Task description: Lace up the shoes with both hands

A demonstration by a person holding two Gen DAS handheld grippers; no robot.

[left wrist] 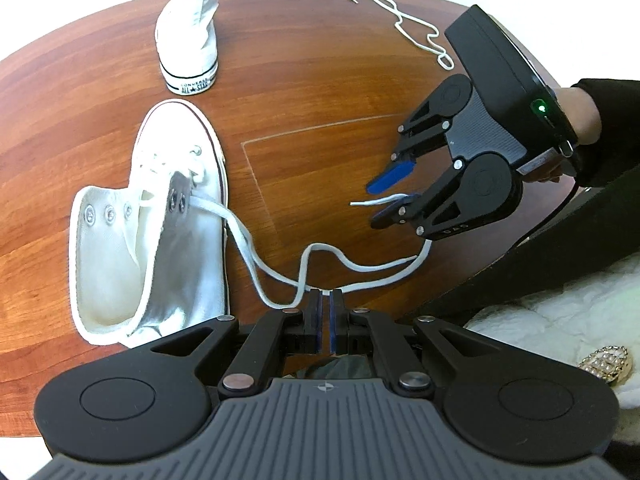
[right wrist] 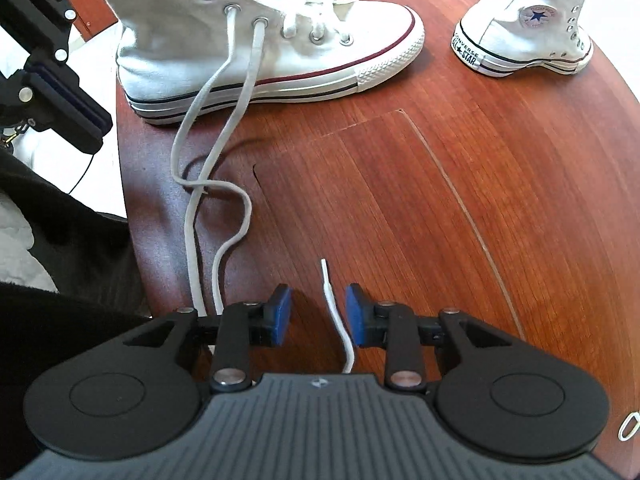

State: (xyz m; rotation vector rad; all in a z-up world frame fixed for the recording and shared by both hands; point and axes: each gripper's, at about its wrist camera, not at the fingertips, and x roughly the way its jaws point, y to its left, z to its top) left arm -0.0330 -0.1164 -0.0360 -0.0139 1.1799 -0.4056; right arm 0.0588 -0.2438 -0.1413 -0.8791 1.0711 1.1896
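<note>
Left wrist view: the left tool [left wrist: 326,300] has its blue pads together, clamped on the flat white shoelace [left wrist: 248,244]. The lace runs from the eyelets of the white canvas high-top shoe [left wrist: 160,216], which stands on the reddish-brown wooden desk [left wrist: 320,92], left of the tool. To the right of the shoe, the right tool [left wrist: 390,196] has its jaws apart, with the lace's end lying along the lower finger. A second white high-top shoe [left wrist: 188,40] stands beyond the first. A loose white lace [left wrist: 404,20] lies to the right of that second shoe.

Right wrist view: the right tool [right wrist: 318,312] stands apart. The lace end [right wrist: 336,316] sits between the pads, close to the right one; contact cannot be told. Both lace strands lead up to the near shoe [right wrist: 256,36]. The second shoe [right wrist: 528,28] stands to its right.
</note>
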